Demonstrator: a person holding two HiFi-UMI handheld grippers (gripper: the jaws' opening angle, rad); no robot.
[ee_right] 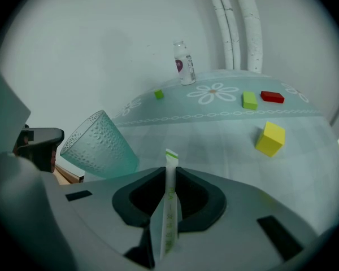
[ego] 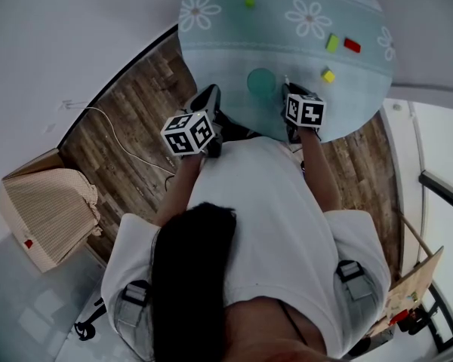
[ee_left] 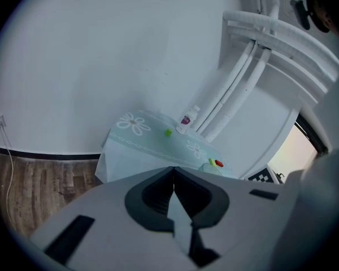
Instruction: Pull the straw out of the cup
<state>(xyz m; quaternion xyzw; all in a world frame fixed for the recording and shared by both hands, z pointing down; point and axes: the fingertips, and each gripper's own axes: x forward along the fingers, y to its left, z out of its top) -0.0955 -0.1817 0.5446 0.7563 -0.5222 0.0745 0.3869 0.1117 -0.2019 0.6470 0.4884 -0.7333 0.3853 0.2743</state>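
left tongs (ee_left: 173, 173) pressed together | right tongs (ee_right: 169, 171) pinching 1 straw (ee_right: 168, 208) | 1 cup (ee_right: 99, 145) | 4 blocks (ee_right: 270, 138) | 1 bottle (ee_right: 183, 64)

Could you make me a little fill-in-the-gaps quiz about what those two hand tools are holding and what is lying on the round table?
1. The fingers of the right gripper are shut on a paper-wrapped ____.
2. The left gripper, its fingers together, holds ____.
3. The small cube lying alone on the flowered teal tablecloth is coloured ____.
4. The clear plastic bottle at the table's far edge has a ____ label.

Missing words: straw; nothing; yellow; purple.
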